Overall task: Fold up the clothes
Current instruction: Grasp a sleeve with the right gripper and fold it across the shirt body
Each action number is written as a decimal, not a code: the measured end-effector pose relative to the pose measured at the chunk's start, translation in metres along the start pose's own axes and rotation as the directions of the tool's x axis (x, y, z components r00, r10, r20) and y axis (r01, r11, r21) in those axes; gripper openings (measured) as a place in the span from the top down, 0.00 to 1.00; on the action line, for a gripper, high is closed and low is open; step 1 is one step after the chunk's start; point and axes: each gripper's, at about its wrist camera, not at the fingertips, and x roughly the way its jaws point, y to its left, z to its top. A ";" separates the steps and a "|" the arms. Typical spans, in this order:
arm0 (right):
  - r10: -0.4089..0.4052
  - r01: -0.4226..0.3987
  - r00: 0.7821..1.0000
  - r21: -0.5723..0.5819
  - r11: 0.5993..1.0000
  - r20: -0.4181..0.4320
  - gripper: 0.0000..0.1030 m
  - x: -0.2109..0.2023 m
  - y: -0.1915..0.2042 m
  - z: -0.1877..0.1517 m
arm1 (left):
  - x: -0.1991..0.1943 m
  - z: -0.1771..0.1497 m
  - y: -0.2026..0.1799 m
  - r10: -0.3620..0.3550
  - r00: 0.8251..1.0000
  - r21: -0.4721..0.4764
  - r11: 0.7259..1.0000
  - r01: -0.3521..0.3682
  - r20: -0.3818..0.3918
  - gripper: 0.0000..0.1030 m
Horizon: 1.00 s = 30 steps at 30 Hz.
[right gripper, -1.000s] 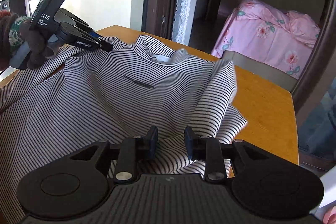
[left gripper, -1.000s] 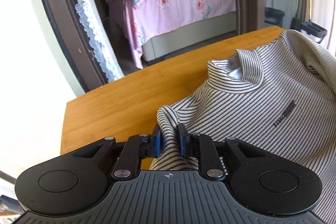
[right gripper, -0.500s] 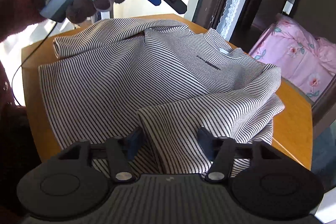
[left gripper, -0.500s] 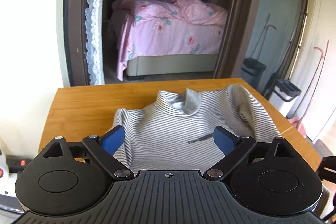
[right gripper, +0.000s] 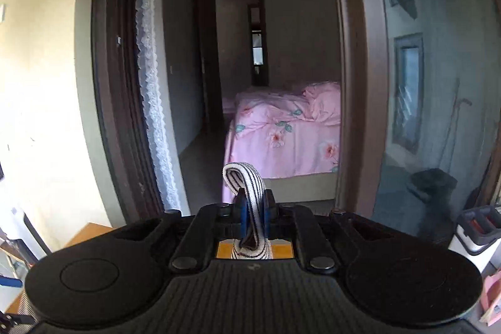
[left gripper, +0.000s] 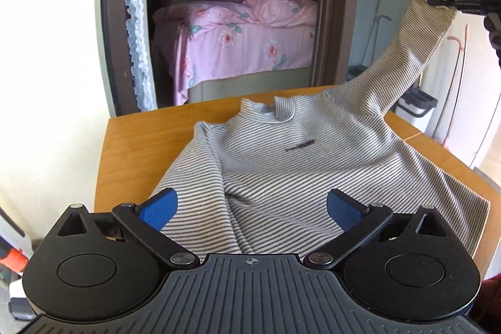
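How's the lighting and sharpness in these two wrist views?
Left wrist view: bright, wall blown out white, striped shirt sharp, fisheye bends the door frame. Right wrist view: dim bedroom, soft, the bed slightly blurred, sunlit wall at left.

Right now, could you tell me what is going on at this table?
A person is folding a striped top on the wooden table. The right gripper is shut on the cuff, holding the sleeve up in the air. The left gripper hovers over the body, its jaws opening, gripping nothing.
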 end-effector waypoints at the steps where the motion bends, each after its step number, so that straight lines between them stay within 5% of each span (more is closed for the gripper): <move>1: 0.042 -0.042 0.999 0.001 0.999 -0.004 0.91 0.006 0.012 0.003 | -0.003 -0.003 0.004 -0.002 1.000 -0.001 1.000 0.002 -0.002 0.00; 10: 0.247 -0.255 0.961 -0.055 0.965 -0.125 0.91 0.098 0.126 -0.006 | -0.030 -0.028 0.021 0.026 1.000 0.034 0.999 -0.025 -0.014 0.00; 16: 0.220 -0.241 0.951 -0.073 0.968 -0.219 0.89 0.144 0.166 -0.040 | -0.043 -0.042 0.026 0.040 0.998 0.111 0.993 -0.036 -0.038 0.00; 20: 0.193 -0.215 0.956 -0.078 0.974 -0.219 0.72 0.151 0.171 -0.047 | -0.047 -0.049 0.036 0.056 0.997 0.090 0.995 -0.052 -0.046 0.00; 26: 0.168 -0.198 0.951 -0.094 0.976 -0.259 0.72 0.155 0.160 -0.060 | -0.046 -0.043 0.057 0.084 0.996 -0.005 0.996 -0.084 -0.032 0.00; 30: 0.110 -0.139 0.933 -0.061 0.988 -0.344 0.72 0.169 0.132 -0.097 | -0.044 -0.038 0.061 0.100 0.995 -0.039 0.994 -0.101 -0.022 0.00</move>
